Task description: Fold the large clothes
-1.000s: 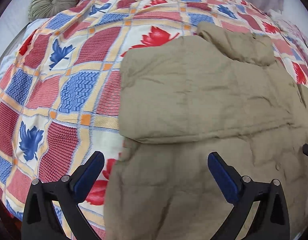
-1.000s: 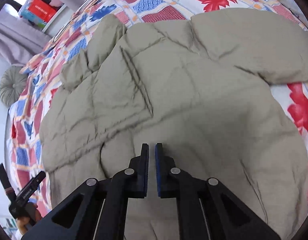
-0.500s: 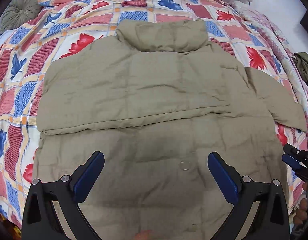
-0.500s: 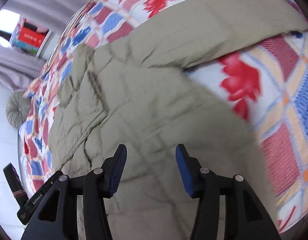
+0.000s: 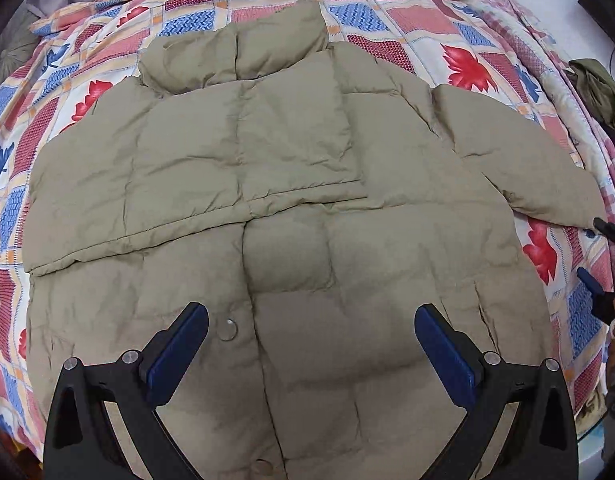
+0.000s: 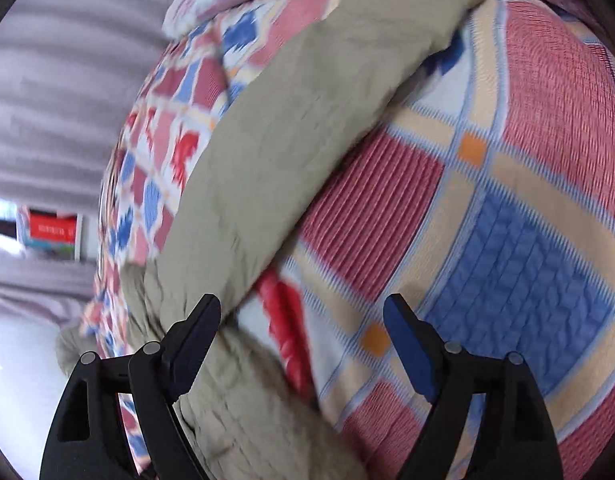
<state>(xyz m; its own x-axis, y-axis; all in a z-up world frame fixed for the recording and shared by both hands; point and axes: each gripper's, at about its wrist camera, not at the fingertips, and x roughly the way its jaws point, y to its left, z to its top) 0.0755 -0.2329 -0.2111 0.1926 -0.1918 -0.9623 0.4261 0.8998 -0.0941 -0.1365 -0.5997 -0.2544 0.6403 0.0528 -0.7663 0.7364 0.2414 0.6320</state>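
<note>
Khaki puffer jacket (image 5: 299, 208) lies flat on patterned quilt (image 5: 391, 36), one sleeve folded across its front, the other sleeve (image 6: 315, 120) spread out. Left gripper (image 5: 311, 352) wide open above hem, empty. Right gripper (image 6: 303, 344) wide open beside that sleeve, empty.

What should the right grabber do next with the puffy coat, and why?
Probably close the open right gripper on the outstretched sleeve: the jacket's other sleeve is already folded across its front, while this one lies out on the quilt.

The jacket (image 5: 291, 216) hem is cut off below; the right view is blurred throughout
</note>
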